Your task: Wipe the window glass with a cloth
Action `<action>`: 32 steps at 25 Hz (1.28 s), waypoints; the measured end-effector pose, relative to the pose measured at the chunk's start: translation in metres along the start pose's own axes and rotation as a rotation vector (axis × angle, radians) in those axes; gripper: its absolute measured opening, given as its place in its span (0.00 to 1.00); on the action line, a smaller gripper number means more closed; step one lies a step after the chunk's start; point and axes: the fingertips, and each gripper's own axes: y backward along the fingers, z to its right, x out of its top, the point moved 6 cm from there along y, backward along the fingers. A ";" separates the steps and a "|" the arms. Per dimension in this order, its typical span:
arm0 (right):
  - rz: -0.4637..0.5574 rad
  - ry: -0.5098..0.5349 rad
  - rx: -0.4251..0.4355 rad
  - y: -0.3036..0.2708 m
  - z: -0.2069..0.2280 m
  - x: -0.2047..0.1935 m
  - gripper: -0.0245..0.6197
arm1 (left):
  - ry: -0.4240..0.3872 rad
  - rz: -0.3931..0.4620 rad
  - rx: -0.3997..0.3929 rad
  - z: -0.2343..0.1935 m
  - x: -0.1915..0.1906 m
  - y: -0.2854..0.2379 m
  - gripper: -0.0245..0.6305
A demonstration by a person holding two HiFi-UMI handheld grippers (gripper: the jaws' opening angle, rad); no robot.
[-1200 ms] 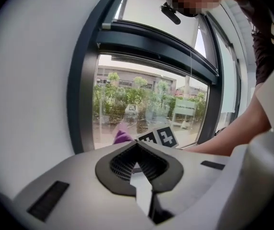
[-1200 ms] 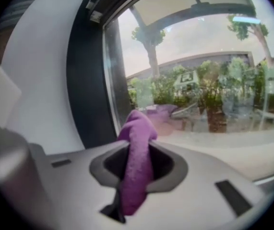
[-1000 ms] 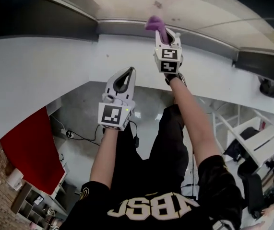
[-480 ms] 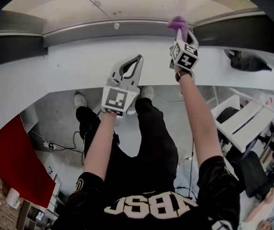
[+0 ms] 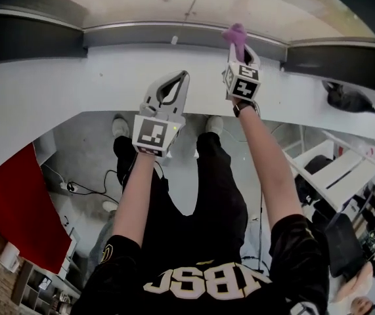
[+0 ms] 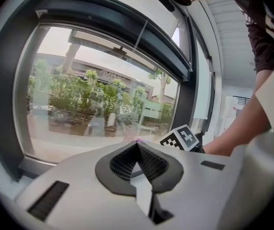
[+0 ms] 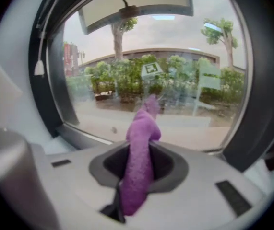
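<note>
The purple cloth sticks up from between the jaws of my right gripper, which is shut on it. The cloth's tip reaches the lower part of the window glass; I cannot tell if it touches. Through the glass I see trees and a building. My left gripper is shut and holds nothing. It hovers over the white sill, left of the right gripper and short of the glass. In the left gripper view the jaws meet, with the right gripper's marker cube just beyond them.
A dark window frame borders the pane on both sides, and a blind cord's pull hangs at the left. A dark object lies on the sill at the right. Below are the floor, a red panel and a white desk.
The right gripper with the cloth has moved away from the left window frame, toward the middle of the pane. The left gripper has shifted the same way, still shut.
</note>
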 end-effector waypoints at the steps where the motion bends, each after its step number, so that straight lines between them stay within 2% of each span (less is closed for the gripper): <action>1: -0.001 0.018 0.040 -0.004 -0.032 0.001 0.17 | 0.000 -0.007 0.024 -0.019 -0.001 0.016 0.07; 6: 0.034 0.131 0.264 -0.033 -0.214 0.006 0.17 | 0.020 -0.048 0.149 -0.123 -0.010 0.104 0.07; 9: 0.090 0.246 0.413 -0.056 -0.321 0.013 0.17 | -0.055 -0.077 0.198 -0.174 -0.008 0.146 0.07; 11: 0.096 0.196 0.490 -0.072 -0.373 0.022 0.17 | -0.075 -0.067 0.236 -0.199 0.000 0.168 0.07; 13: 0.071 0.100 0.523 -0.087 -0.407 0.027 0.17 | -0.076 -0.052 0.282 -0.218 0.009 0.189 0.07; 16: 0.028 0.019 0.525 -0.111 -0.423 0.028 0.17 | -0.068 -0.040 0.334 -0.234 0.012 0.204 0.07; 18: -0.002 -0.040 0.493 -0.127 -0.403 0.027 0.18 | -0.056 -0.050 0.335 -0.235 0.007 0.198 0.07; 22: -0.050 -0.041 0.349 -0.125 -0.309 0.012 0.18 | -0.013 -0.061 0.303 -0.208 -0.002 0.169 0.07; 24: -0.060 -0.039 0.287 -0.116 -0.244 0.001 0.17 | 0.011 -0.049 0.278 -0.179 -0.005 0.142 0.07; 27: -0.075 -0.044 0.168 -0.097 -0.122 -0.012 0.17 | 0.008 -0.038 0.181 -0.123 -0.010 0.081 0.07; 32: -0.104 -0.155 -0.005 -0.063 0.057 -0.034 0.17 | -0.002 -0.008 0.055 -0.033 -0.020 -0.008 0.07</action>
